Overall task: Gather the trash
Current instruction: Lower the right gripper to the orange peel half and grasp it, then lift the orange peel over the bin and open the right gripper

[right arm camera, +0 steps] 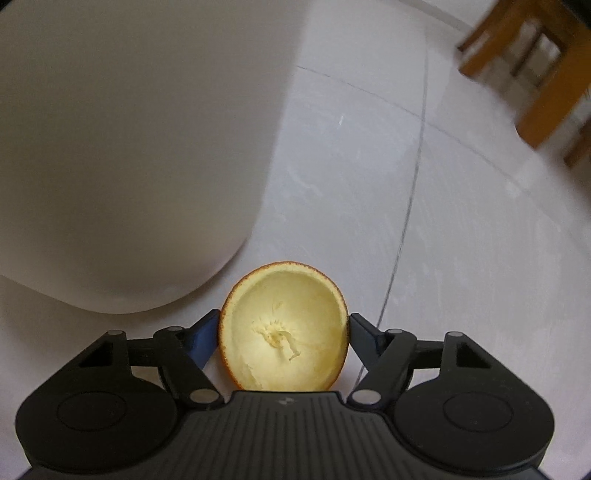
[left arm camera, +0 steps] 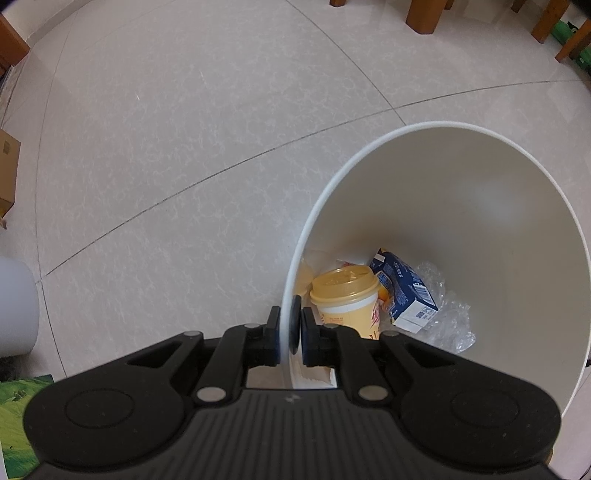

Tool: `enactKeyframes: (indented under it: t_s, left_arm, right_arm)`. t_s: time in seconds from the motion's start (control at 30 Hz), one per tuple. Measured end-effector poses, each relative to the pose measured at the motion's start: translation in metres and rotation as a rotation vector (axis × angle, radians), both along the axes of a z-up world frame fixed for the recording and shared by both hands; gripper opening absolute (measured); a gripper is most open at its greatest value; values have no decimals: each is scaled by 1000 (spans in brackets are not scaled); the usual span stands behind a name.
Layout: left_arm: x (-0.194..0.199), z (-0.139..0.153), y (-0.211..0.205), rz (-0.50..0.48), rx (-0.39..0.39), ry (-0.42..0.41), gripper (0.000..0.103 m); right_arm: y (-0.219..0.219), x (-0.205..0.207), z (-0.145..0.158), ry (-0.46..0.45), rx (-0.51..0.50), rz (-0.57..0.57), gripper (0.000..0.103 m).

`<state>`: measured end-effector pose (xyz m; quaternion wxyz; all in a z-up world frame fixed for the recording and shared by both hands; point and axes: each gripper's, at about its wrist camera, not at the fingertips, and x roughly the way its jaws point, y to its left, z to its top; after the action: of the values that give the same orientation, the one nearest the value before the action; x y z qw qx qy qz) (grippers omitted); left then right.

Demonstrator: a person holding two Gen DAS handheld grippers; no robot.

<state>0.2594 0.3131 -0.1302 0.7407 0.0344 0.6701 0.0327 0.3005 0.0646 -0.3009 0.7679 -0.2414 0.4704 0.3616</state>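
In the left wrist view my left gripper [left arm camera: 290, 328] is shut on the rim of a white trash bin [left arm camera: 480, 192], one finger outside the wall and one inside. Down in the bin lie a yellow lidded cup [left arm camera: 347, 295], a blue and white carton [left arm camera: 404, 291] and crumpled clear plastic [left arm camera: 448, 317]. In the right wrist view my right gripper [right arm camera: 283, 328] is shut on a hollow orange peel half [right arm camera: 284, 328], its pale inside facing the camera. The bin's white outer wall [right arm camera: 129, 147] fills the left of that view, just beside the peel.
Pale tiled floor [left arm camera: 184, 147] with dark grout lines lies all around. Wooden furniture legs [left arm camera: 421, 14] stand at the far right, and a wooden stool [right arm camera: 535, 74] shows blurred in the right wrist view. A cardboard box [left arm camera: 7, 173] sits at the left edge.
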Motion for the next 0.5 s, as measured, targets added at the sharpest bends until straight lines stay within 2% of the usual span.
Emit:
enactKeyframes:
  t_s: [0.17, 0.27, 0.4, 0.5]
  left_arm:
    - [-1, 0, 0, -5, -1, 1, 8]
    - [-1, -1, -1, -8, 3, 2, 8]
    - [-1, -2, -2, -7, 8, 2, 8]
    - [-2, -3, -4, -12, 15, 3, 8]
  right_arm:
    - [-27, 2, 19, 24, -14, -46, 76]
    - [-45, 12, 39, 55, -42, -112, 76]
    - [-68, 19, 80, 60, -44, -194, 76]
    - [-85, 23, 121, 63, 3, -265, 76]
